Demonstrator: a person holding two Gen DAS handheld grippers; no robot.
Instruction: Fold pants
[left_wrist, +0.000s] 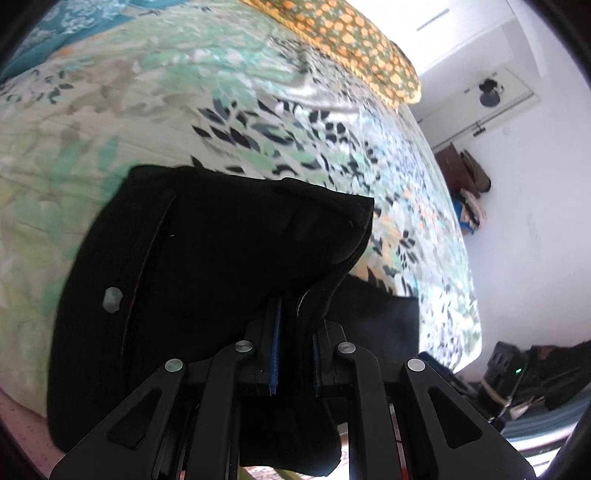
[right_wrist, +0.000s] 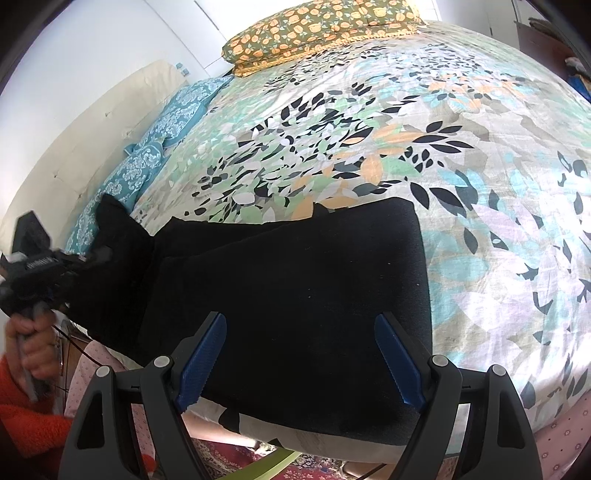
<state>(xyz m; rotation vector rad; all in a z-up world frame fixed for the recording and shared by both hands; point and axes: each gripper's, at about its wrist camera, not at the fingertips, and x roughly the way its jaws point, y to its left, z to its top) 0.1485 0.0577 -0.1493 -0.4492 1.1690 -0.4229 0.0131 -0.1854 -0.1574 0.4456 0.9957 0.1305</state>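
The black fabric pants lie along the near edge of a bed covered by a leaf-print duvet in white, green, orange and black, legs stretched flat across the cover. The left gripper has its fingers pressed together on the waistband end, pinching a bunched stack of black cloth and lifting it off the cover; a metal button shows on the raised part. The right gripper hovers over the leg end with its blue-padded fingers spread wide, holding nothing. Up by the cream headboard sit teal patterned pillows, and an orange-flowered olive pillow lies at the far edge. White walls surround the bed, with a brown wooden piece of furniture against one, and a red patterned rug on the floor.
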